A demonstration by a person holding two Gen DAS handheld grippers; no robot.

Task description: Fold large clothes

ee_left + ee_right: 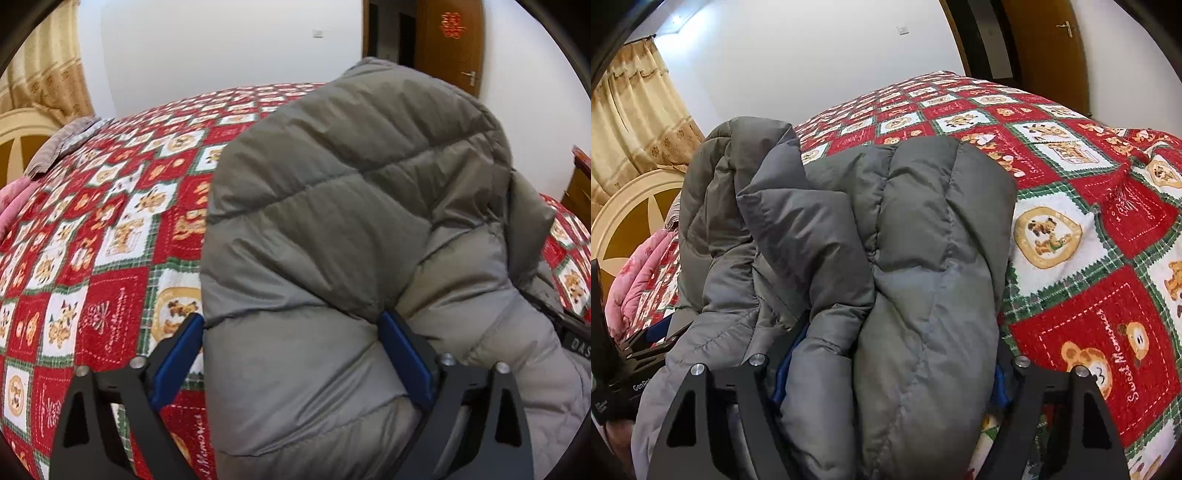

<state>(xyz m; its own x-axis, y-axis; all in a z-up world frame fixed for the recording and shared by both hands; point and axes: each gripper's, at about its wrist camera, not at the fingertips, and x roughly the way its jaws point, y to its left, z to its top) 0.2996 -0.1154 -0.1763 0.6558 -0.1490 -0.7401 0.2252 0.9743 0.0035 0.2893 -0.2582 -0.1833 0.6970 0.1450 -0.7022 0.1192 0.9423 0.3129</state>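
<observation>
A grey quilted puffer jacket is bunched up on a bed with a red, white and green patchwork quilt. My left gripper has its blue-padded fingers wide apart with a thick fold of the jacket between them. In the right wrist view the jacket fills the middle. My right gripper also straddles a thick roll of it, and its blue pads are mostly hidden by fabric. The left gripper's black body shows at the left edge of that view.
A pink blanket and a grey striped cloth lie by the cream headboard. Beige curtains hang behind. A wooden door stands at the far side. Bare quilt lies to the right.
</observation>
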